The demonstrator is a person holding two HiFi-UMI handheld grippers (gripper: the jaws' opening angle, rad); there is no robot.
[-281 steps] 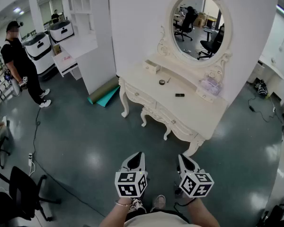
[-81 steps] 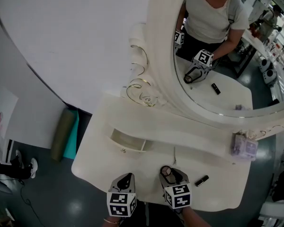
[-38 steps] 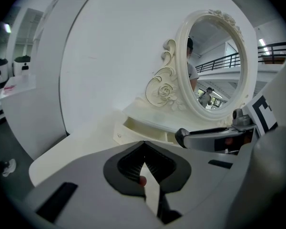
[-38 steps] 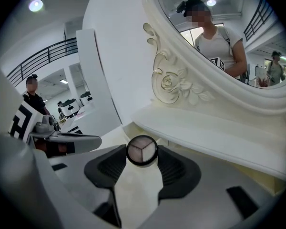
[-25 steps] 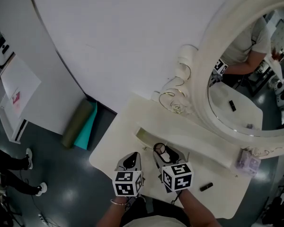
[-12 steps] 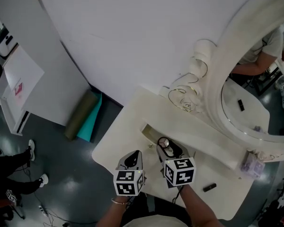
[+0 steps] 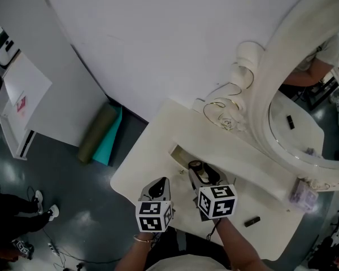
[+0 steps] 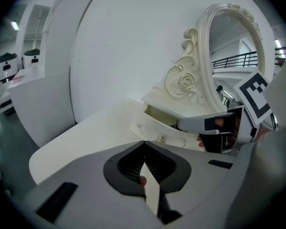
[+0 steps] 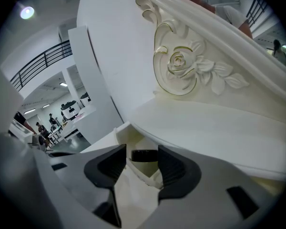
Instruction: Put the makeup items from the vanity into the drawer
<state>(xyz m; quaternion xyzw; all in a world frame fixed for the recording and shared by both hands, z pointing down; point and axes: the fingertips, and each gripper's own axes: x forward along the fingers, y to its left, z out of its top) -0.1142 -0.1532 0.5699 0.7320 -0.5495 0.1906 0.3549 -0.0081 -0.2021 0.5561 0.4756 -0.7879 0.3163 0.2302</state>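
At the vanity's small open drawer (image 7: pixel 177 151), the right gripper (image 9: pixel 143 163) was clenched on a round black compact (image 7: pixel 196 165), its jaws pressing on either side of the disc. The compact hung just above the drawer's near edge, under the raised shelf. The left gripper (image 8: pixel 144 165) hovered over the cream worktop (image 7: pixel 140 169) just left of the right one, jaws closed together with nothing between them. A slim black tube (image 7: pixel 252 221) lay on the worktop well to the right, below the oval mirror (image 7: pixel 303 130).
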